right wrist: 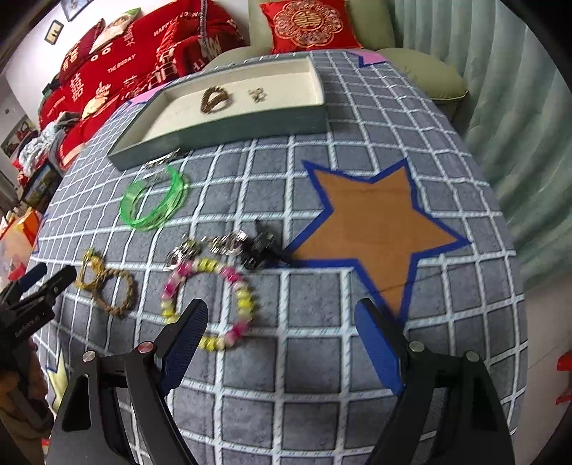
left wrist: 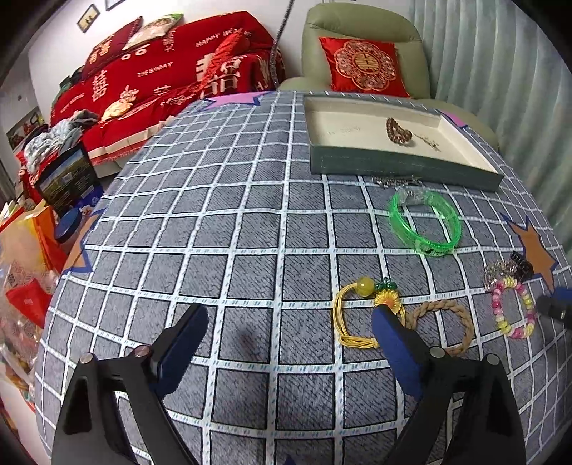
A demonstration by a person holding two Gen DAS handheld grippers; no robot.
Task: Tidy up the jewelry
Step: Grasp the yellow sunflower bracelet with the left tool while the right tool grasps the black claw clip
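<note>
Both pairs of fingers are spread and hold nothing. The left gripper (left wrist: 289, 322) hovers just left of the yellow band (left wrist: 352, 314); the right gripper (right wrist: 282, 320) frames the bead bracelet (right wrist: 211, 304). Beyond lie the green bangle (left wrist: 425, 223) and tray (left wrist: 393, 164) on the counter (left wrist: 232, 232).

Readable text: red blanket, cushion, left gripper body.
Far left, red blanket (left wrist: 168, 68): white "THE BIGDAY", "HAPPY WEDD…" cut off by a fold, large double-happiness characters. Far, red cushion (left wrist: 364, 66) on the green armchair (left wrist: 361, 25): gold double-happiness emblem. Small white lettering on left gripper (right wrist: 34, 282) body, too blurred to read.
</note>
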